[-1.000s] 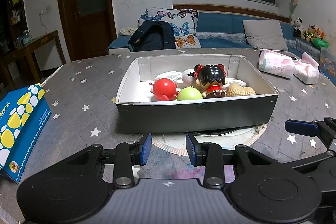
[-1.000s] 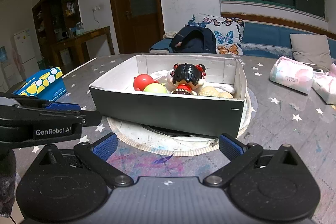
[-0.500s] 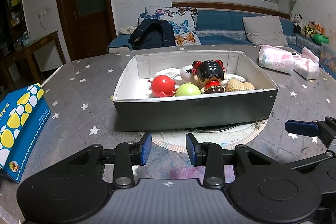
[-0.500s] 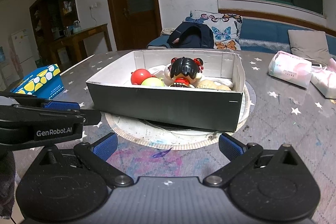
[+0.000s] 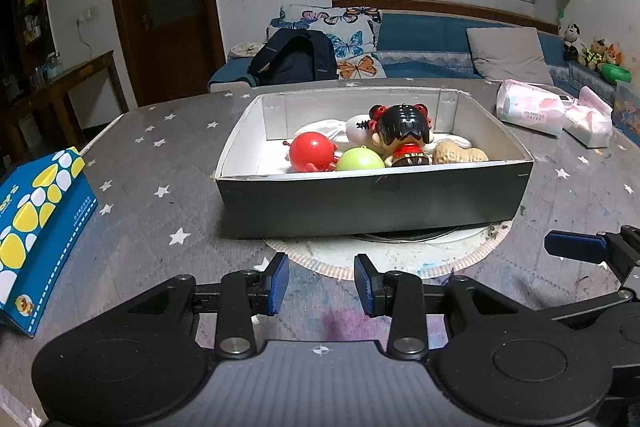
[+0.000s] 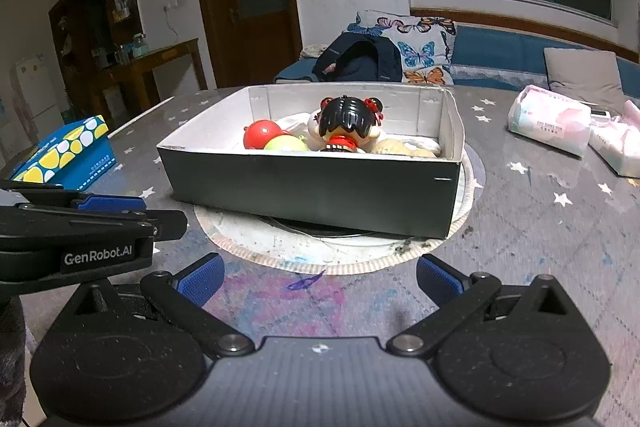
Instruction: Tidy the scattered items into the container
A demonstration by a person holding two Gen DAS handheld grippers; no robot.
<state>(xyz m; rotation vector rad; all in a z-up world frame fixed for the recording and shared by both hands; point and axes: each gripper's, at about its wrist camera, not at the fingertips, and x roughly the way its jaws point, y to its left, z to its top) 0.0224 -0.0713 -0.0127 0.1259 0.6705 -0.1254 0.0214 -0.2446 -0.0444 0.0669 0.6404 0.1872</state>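
A grey cardboard box (image 5: pixel 376 203) stands on a round white mat in the middle of the table. Inside it lie a red ball (image 5: pixel 312 151), a green ball (image 5: pixel 358 159), a black-haired doll (image 5: pixel 402 131), a peanut-shaped toy (image 5: pixel 456 154) and a white item behind them. My left gripper (image 5: pixel 322 283) hovers in front of the box, open, with nothing between its blue pads. My right gripper (image 6: pixel 318 279) is beside it, spread wide open and empty, facing the same box (image 6: pixel 312 187). Each gripper shows at the edge of the other's view.
A blue and yellow tissue box (image 5: pixel 40 227) lies at the left of the star-patterned table. Two pink tissue packs (image 5: pixel 532 107) sit at the far right. The round mat (image 5: pixel 320 259) sticks out in front of the box. A sofa stands behind the table.
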